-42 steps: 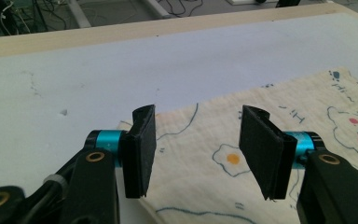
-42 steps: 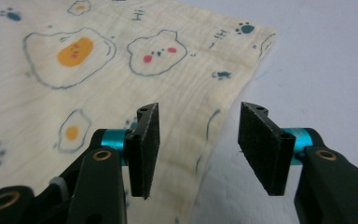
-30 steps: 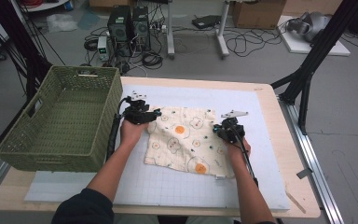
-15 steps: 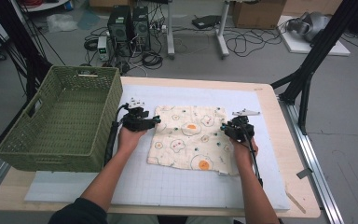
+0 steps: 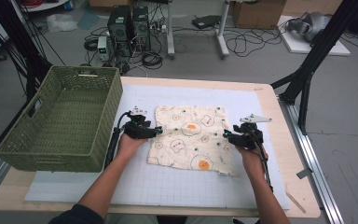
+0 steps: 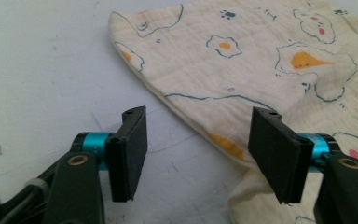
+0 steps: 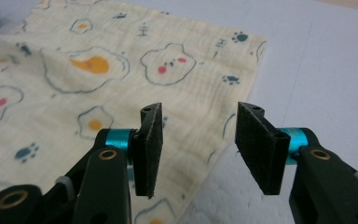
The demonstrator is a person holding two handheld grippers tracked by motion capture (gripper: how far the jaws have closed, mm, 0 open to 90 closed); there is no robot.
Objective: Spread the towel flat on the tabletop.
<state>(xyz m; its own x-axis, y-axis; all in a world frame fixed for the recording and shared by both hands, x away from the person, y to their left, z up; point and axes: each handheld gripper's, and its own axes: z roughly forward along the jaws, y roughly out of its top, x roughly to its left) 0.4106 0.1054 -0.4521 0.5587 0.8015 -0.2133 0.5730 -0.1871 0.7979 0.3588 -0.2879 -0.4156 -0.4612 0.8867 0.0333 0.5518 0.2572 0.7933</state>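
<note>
A cloth (image 5: 190,136) lies flat on the worktop (image 5: 270,186), on a white mat (image 5: 168,182), just right of a green basket (image 5: 60,121). The cloth is pale yellow with fried eggs, little bears and paw prints on it (the eggs have orange middles). The left tool (image 5: 157,131) is at the cloth's left edge, between the basket and the cloth. Its jaws are apart and have just been opening a bit more. In the left gripper view, the left tool (image 6: 198,140) has a rounded fold of the cloth (image 6: 261,65) under the gap, and the pads do not press on it, so it has let go. The right tool (image 5: 225,135) is at the cloth's right edge, on the far side from the basket. Its jaws have just been opening too. In the right gripper view, the right tool (image 7: 198,140) has the cloth's (image 7: 98,84) edge lying below the gap, and nothing is pinched there, so it has let go as well. Both hands rest low over the mat, one on each side of the cloth. The basket sits at the worktop's left end, well apart from the right tool.
</note>
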